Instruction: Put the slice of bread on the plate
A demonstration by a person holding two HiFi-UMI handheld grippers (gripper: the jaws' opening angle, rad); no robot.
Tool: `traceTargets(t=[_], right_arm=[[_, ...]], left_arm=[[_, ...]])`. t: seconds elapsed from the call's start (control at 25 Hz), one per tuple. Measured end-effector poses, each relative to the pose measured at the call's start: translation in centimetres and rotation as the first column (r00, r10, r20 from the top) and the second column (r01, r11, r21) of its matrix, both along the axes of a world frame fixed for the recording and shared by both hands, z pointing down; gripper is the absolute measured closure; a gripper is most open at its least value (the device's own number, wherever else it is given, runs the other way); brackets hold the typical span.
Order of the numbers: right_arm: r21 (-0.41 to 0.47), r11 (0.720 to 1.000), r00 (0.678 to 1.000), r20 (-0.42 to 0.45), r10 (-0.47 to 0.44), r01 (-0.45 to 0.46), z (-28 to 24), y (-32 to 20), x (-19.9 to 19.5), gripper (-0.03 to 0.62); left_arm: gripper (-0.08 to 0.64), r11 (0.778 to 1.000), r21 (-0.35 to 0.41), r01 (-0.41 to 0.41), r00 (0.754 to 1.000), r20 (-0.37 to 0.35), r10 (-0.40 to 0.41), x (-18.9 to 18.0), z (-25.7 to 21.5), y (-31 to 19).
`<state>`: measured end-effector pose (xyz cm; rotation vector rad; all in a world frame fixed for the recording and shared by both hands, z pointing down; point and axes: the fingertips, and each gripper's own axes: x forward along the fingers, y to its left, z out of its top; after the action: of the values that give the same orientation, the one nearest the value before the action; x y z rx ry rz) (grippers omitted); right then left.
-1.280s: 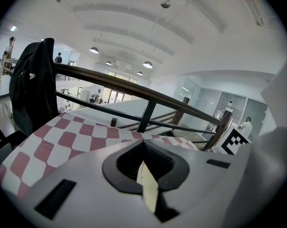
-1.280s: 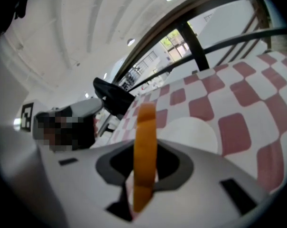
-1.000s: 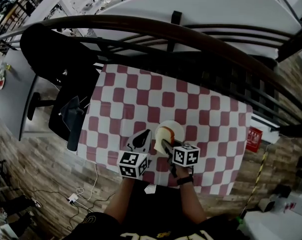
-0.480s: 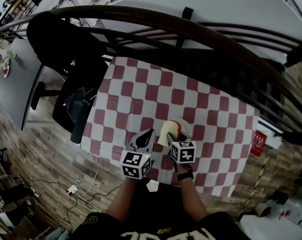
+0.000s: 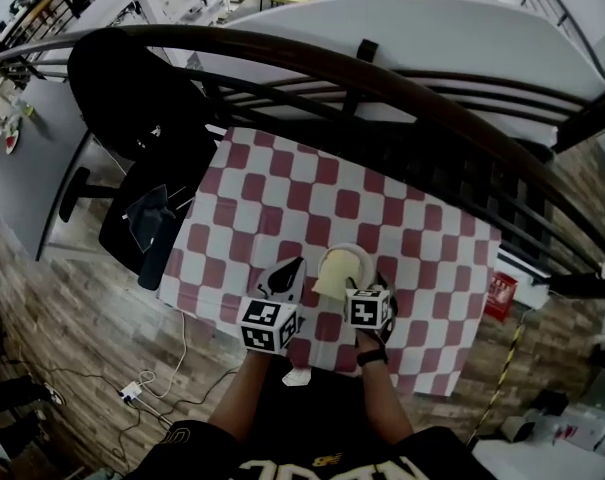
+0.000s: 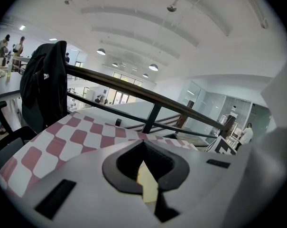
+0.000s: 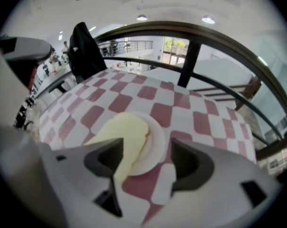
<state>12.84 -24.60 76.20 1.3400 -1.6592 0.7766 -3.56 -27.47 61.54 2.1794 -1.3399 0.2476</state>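
Observation:
A pale slice of bread (image 5: pixel 333 271) (image 7: pixel 122 136) lies across the small white plate (image 5: pixel 353 258) (image 7: pixel 155 147) on the red-and-white checkered table, its near end hanging over the plate's rim. My right gripper (image 5: pixel 362 286) (image 7: pixel 145 158) points steeply down just behind it. Its jaws are opening and stand wide apart; the bread's near end reaches the left pad, but neither pad presses on it. My left gripper (image 5: pixel 285 273) (image 6: pixel 145 167) hovers left of the plate with its jaws together; a pale yellow sliver shows in the slit, and I cannot tell what it is.
The checkered cloth (image 5: pixel 282 198) covers a small table against a dark curved railing (image 5: pixel 382 78). An office chair with a black jacket (image 5: pixel 132 98) stands at the table's left. Cables lie on the wooden floor (image 5: pixel 132 388).
The right gripper's jaws have parted and let go of the bread, which was held tilted at the plate's near edge and now lies flat over the plate. The right gripper has tipped downward.

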Motion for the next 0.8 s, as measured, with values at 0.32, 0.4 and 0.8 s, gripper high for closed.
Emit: traceTargets(t=[0.32, 0.4, 0.8], right_arm=[[0.234, 0.972, 0.976, 0.215, -0.034, -0.018, -8.7, -1.8, -3.5, 0.295], [0.308, 0.951, 0.965, 0.257, -0.047, -0.036, -11.7, -1.9, -4.5, 0.332], [0.551, 0.828, 0.973, 0.229, -0.025, -0.108, -21.6, -0.1, -4.6, 0.572]], left_arm=[[0.541, 0.995, 0.094, -0.037, 0.999, -0.029, 0.040, 0.8, -3.8, -0.2], [0.541, 0.992, 0.116, -0.043, 0.998, -0.032, 0.047, 0.6, -4.8, -0.1], [0.541, 0.955, 0.265, -0.135, 0.991, 0.038, 0.129, 1.5, -10.0, 1.3]])
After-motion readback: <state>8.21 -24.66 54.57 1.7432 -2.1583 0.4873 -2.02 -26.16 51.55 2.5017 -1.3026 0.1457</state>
